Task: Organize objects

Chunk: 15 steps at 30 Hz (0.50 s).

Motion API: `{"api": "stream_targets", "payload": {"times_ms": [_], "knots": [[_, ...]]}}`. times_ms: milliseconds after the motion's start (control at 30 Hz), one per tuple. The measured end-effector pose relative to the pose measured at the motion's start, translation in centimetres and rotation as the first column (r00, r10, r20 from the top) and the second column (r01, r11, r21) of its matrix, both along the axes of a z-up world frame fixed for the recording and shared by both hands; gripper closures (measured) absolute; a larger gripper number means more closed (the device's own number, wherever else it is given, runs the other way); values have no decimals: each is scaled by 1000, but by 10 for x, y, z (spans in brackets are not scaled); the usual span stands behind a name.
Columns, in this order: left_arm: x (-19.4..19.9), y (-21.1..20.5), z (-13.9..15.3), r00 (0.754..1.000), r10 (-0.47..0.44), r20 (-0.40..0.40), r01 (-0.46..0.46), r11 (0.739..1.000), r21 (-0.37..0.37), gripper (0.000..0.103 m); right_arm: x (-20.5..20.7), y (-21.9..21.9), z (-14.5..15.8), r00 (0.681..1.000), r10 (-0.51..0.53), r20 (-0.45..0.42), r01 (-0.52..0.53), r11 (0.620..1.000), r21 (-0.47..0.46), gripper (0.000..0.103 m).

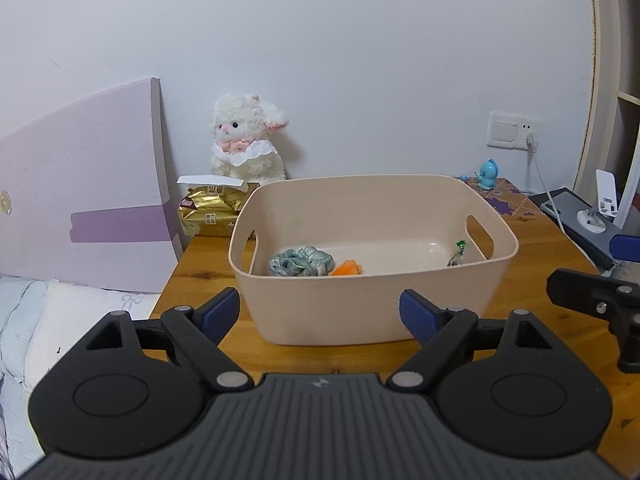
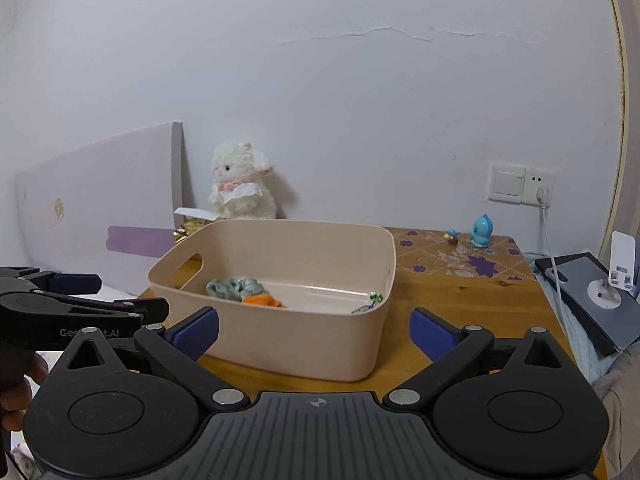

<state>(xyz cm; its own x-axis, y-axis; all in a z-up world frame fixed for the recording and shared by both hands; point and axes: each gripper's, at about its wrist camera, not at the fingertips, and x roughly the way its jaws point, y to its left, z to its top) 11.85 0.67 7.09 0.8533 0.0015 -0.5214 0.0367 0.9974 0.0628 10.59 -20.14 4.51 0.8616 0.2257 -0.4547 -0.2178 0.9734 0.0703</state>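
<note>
Beige bin (image 1: 372,304) hides part of green trinket (image 1: 459,254) | left gripper (image 1: 320,312) wide, empty | right gripper (image 2: 314,332) wide, empty

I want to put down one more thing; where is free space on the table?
Free: the table right of the bin, before the blue toy. Crowded: back left corner, with plush lamb and gold bag.
</note>
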Motion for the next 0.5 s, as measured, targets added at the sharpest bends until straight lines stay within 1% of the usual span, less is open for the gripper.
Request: {"api": "stream_targets", "payload": {"times_ms": [133,333,500], "knots": [[-20,-2,3,1000,-1,16,1,1000,25,15,-15,1,0,1000,8,8,-8,1000,3,0],[-44,0,3,1000,0,15,0,1000,19,15,-40,-4,0,1000,15,11,-16,998,54,0],[-66,-1,6,1000,6,29,-7,1000,17,15,-61,-7,-1,1000,14,7,-14,998,62,0]]}}
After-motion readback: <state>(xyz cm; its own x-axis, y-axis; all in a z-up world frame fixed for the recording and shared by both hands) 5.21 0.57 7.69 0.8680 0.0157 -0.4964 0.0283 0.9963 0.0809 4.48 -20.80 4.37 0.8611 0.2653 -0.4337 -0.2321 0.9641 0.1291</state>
